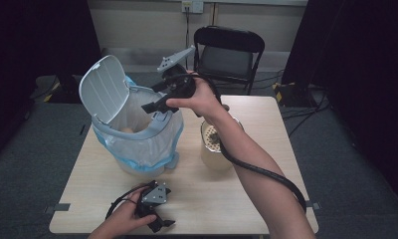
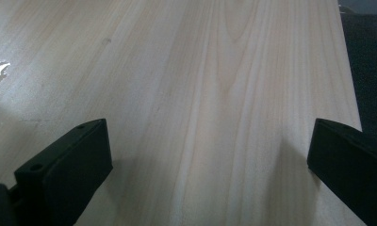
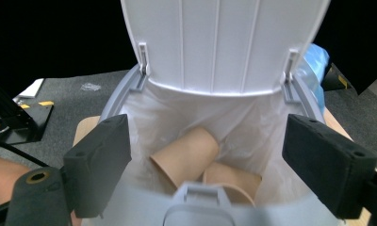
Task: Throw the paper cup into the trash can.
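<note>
Right hand-held gripper hovering, jaws apart, empty, over open bin; two paper cups lying straight below inside. Left hand-held gripper resting apart at desk near edge.

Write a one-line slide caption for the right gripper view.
Open right gripper poised over the lined white plastic bin, its lid raised, two tan paper cups lying inside.

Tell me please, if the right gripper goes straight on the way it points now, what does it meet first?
The right gripper, jaws open, points down into the open bin. It would probably meet first the brown paper cups lying in the white liner; depth is unclear, so the bin's near rim could come first.
</note>
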The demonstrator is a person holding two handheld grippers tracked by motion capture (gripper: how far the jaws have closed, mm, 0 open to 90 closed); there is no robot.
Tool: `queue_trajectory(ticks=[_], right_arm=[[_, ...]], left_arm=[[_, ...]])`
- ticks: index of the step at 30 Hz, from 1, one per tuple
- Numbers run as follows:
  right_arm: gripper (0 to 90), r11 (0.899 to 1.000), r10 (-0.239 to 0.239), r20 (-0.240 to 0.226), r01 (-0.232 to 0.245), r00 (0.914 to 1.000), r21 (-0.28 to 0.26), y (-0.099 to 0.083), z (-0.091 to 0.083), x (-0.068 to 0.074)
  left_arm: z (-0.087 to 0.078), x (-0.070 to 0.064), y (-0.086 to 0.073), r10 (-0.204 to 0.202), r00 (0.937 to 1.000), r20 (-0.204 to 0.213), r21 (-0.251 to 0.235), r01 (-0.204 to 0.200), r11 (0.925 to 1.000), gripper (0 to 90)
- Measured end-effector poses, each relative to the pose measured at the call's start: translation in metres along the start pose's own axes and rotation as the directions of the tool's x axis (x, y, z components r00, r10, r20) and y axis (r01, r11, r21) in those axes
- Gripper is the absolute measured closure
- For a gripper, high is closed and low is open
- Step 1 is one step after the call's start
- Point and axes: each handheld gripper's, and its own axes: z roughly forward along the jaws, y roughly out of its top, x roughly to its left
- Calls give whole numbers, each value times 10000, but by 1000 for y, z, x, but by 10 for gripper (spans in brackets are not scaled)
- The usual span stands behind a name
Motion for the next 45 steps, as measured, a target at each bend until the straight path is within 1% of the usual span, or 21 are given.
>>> queue_trajectory(ticks=[5, 9, 12, 15, 18, 20, 21, 23, 25, 26, 27, 28, 30, 31, 32, 35, 37, 39, 40, 42, 45], right_arm=[[152, 9997, 204, 194, -202, 9996, -126, -16, -19, -2], [152, 9988, 372, 332, -360, 9988, -346, -28, -35, -3], [148, 9982, 530, 515, -514, 9973, -324, -39, -47, -3], [147, 9974, 663, 638, -643, 9958, -326, -48, -58, -3], [147, 9973, 695, 786, -675, 9945, -278, -57, -66, -2], [147, 9973, 710, 815, -690, 9941, -269, -60, -68, -2], [145, 9968, 768, 878, -745, 9932, -298, -66, -72, -1], [146, 9965, 804, 879, -780, 9929, -310, -71, -74, 1], [145, 9965, 825, 878, -810, 9927, -201, -78, -76, 2], [145, 9965, 825, 878, -810, 9927, -201, -78, -76, 2], [146, 9963, 864, 911, -859, 9921, -89, -86, -77, 4], [145, 9960, 895, 929, -892, 9916, -76, -89, -78, 4], [145, 9959, 903, 924, -897, 9916, -105, -95, -79, 6], [145, 9959, 903, 924, -897, 9916, -105, -95, -79, 6], [144, 9947, 1024, 928, -1010, 9904, -197, -102, -80, 8], [145, 9941, 1082, 909, -1071, 9900, -173, -107, -80, 10], [145, 9942, 1074, 963, -1076, 9895, -35, -115, -79, 13], [145, 9942, 1028, 941, -1053, 9902, 212, -122, -77, 15], [145, 9943, 890, 1001, -944, 9910, 500, -129, -75, 18], [146, 9933, 888, 944, -952, 9916, 661, -135, -73, 20], [145, 9932, 780, 1033, -863, 9916, 781, -143, -71, 24]], left_arm=[[0, 0, 0, -15, 10000, -82, -19, 15, 10000, 0], [0, 0, 0, 19, 9999, -102, 1, -19, 10000, 0], [0, 0, 0, 13, 9999, -99, -6, -13, 10000, 0], [0, 0, 0, 90, 9998, -153, -6, -90, 10000, 0], [0, 0, 0, 96, 9998, -161, 23, -96, 10000, 0], [0, 0, 0, 92, 9998, -147, 4, -92, 10000, 0], [0, 0, 0, 100, 9998, -154, 4, -100, 9999, 0], [0, 0, 0, 100, 9998, -155, 8, -100, 10000, 0], [0, 0, 0, 100, 9998, -156, 4, -100, 10000, 0], [0, 0, 0, 100, 9998, -156, 4, -100, 10000, 0], [0, 0, 0, 100, 9998, -153, 4, -100, 10000, 0], [0, 0, 0, 105, 9998, -149, 26, -105, 9999, 0], [0, 0, 0, 99, 9998, -153, 7, -99, 10000, 0], [0, 0, 0, 99, 9998, -153, 7, -99, 10000, 0], [0, 0, 0, 100, 9998, -154, 8, -100, 9999, 0], [0, 0, 0, 97, 9998, -170, 33, -96, 9999, 0], [0, 0, 0, 97, 9998, -157, 23, -97, 10000, 0], [1, 0, 0, 80, 9998, -207, -61, -82, 9999, 0], [1, 0, 0, 78, 9998, -209, -63, -80, 9999, 0], [1, 0, 0, 74, 9998, -204, -60, -76, 10000, 0], [1, 0, 0, 80, 9998, -206, -56, -81, 10000, 0]])
